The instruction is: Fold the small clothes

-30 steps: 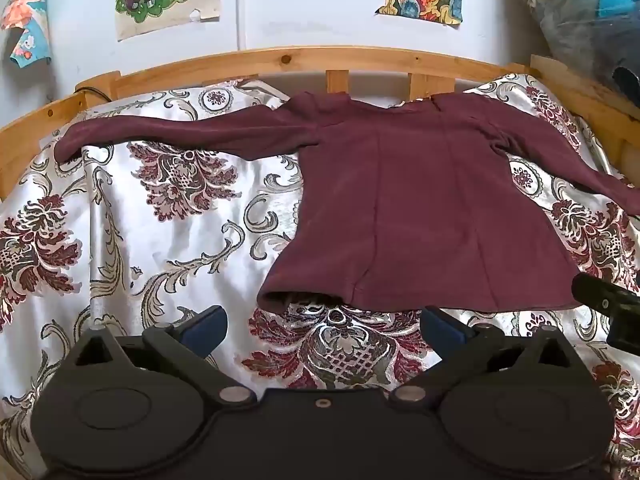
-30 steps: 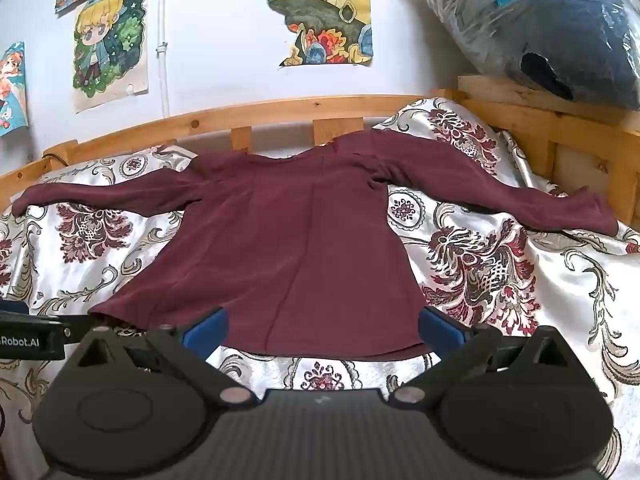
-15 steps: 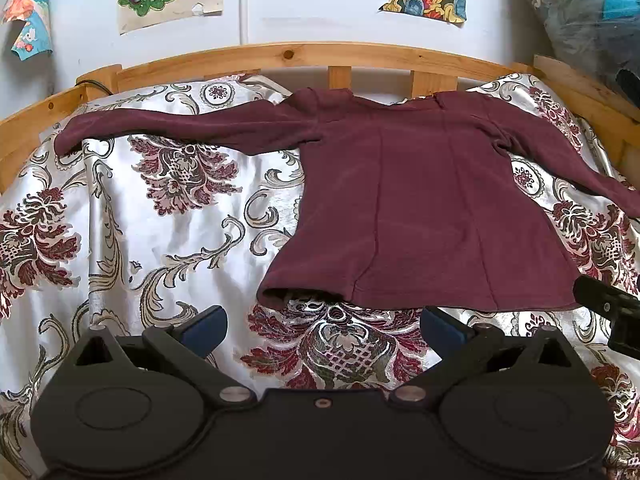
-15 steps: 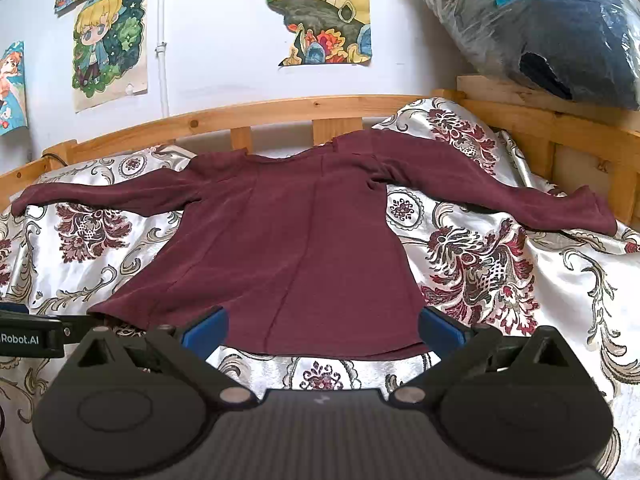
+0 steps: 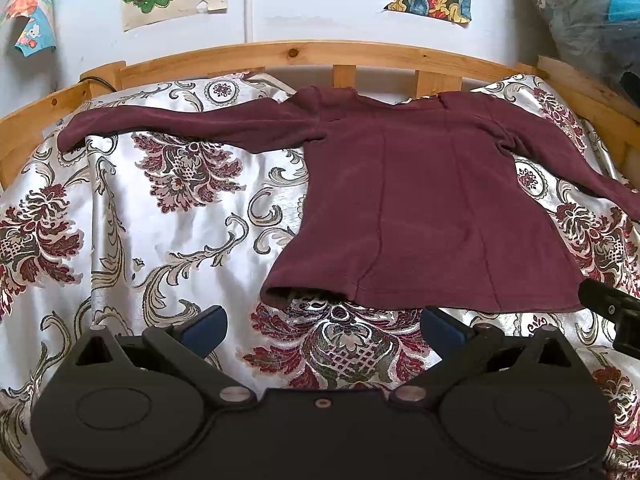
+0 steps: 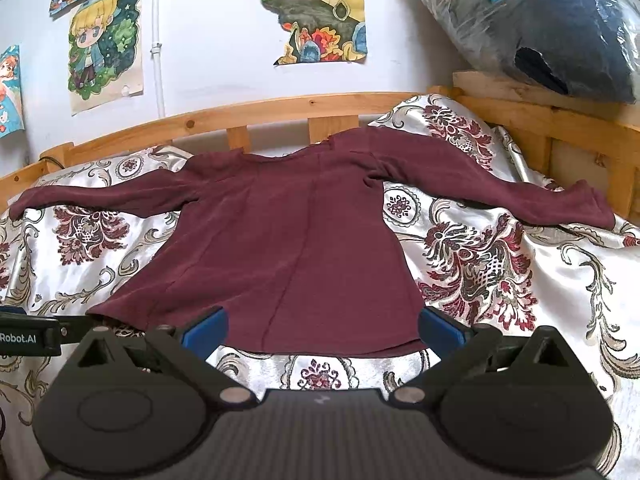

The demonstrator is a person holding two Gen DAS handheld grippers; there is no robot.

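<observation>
A maroon long-sleeved top [image 5: 424, 208] lies flat on the patterned bedspread [image 5: 168, 240], both sleeves spread out sideways; it also shows in the right wrist view [image 6: 280, 248]. My left gripper [image 5: 322, 326] is open and empty, just short of the hem's left corner. My right gripper [image 6: 322, 326] is open and empty, at the hem's right part, with the hem edge between its blue fingertips [image 6: 204, 326]. The right gripper's tip shows at the left wrist view's right edge [image 5: 612, 306].
A wooden bed rail [image 5: 320, 54] runs along the far side, with a wall and posters behind. A plastic-wrapped dark bundle [image 6: 552, 28] sits on the wooden frame at the right. The left sleeve's cuff [image 5: 72, 136] reaches near the left rail.
The left wrist view has shifted slightly, with the top sitting a little lower and closer in frame. The right gripper has barely moved. The top lies unchanged.
</observation>
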